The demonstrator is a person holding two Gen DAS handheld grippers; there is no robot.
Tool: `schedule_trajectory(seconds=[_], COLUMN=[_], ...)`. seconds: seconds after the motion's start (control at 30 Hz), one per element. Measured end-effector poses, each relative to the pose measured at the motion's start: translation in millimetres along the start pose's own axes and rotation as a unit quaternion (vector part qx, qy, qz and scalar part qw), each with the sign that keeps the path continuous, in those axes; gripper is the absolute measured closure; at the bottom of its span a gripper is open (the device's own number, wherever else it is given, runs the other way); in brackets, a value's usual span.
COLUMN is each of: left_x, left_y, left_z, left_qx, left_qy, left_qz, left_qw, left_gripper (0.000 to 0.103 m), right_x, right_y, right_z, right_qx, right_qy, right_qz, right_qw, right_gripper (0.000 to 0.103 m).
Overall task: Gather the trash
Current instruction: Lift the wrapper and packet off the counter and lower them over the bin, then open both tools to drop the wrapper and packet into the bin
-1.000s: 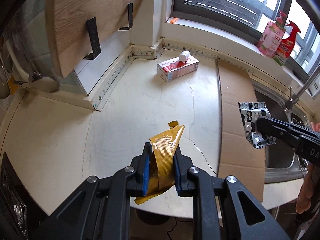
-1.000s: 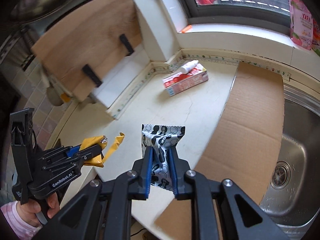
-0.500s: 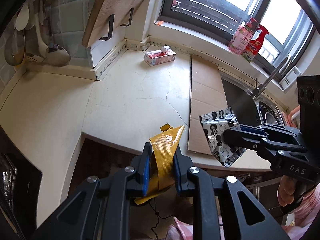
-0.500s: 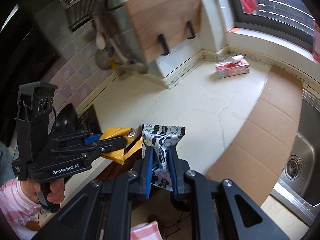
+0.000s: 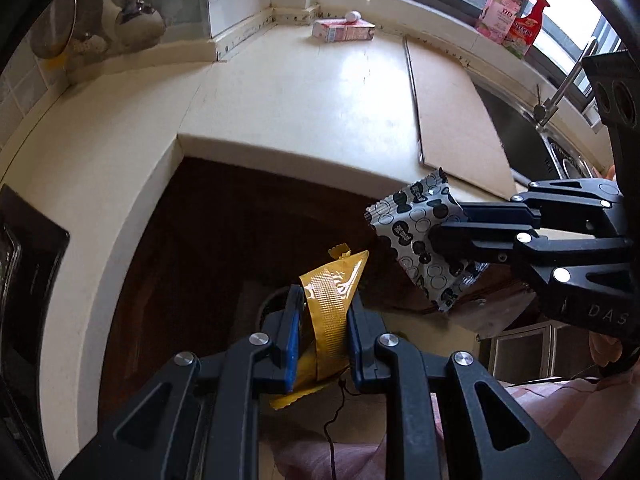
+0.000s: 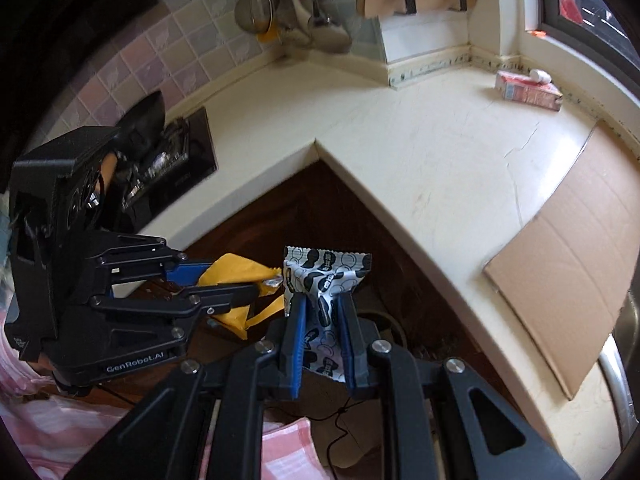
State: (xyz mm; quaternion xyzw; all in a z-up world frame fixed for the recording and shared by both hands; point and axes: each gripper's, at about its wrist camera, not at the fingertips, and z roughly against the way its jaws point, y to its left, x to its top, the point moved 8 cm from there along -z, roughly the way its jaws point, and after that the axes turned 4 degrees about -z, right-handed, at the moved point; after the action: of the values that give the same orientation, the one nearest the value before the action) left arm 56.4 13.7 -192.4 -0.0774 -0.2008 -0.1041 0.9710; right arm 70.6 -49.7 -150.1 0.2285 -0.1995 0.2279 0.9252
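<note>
My left gripper point(image 5: 322, 300) is shut on a crumpled yellow wrapper point(image 5: 334, 300), which sticks up between its blue pads. In the right wrist view that yellow wrapper point(image 6: 234, 270) shows at the left gripper point(image 6: 256, 286), to the left of my own fingers. My right gripper point(image 6: 322, 300) is shut on a black-and-white patterned wrapper point(image 6: 324, 274); the same wrapper point(image 5: 416, 236) appears at the right of the left wrist view. Both grippers hang off the counter's front edge, over dark cabinet fronts and floor. A pink carton point(image 5: 344, 31) with a small white bottle point(image 5: 353, 16) on top lies at the counter's back corner.
A cream counter point(image 5: 304, 96) wraps round an inner corner. A flat cardboard sheet point(image 6: 572, 240) lies on it beside the steel sink point(image 5: 516, 120). A black hob point(image 6: 176, 160) sits at the left. Utensils hang on the tiled wall point(image 6: 272, 8). Bottles point(image 5: 516, 16) stand on the windowsill.
Both grippers have drawn back from over the counter and sunk below its front edge, each keeping its wrapper. The counter and carton look farther away now.
</note>
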Motion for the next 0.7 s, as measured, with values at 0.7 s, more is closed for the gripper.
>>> schedule_trajectory(seconds=[0.7], left_x=[-115.0], left_y=[46.0], left_z=[-206.8], left_qx=[0.016], left_qy=[0.077], left_qz=[0.079], left_qw=[0.9937], left_gripper=[0.085], right_x=[-117.0], right_y=[-68.9], right_z=[-236.5], right_qx=[-0.051], right_qy=[0.098], right_qz=[-0.053], right_qw=[0.992], right_gripper=[0.087])
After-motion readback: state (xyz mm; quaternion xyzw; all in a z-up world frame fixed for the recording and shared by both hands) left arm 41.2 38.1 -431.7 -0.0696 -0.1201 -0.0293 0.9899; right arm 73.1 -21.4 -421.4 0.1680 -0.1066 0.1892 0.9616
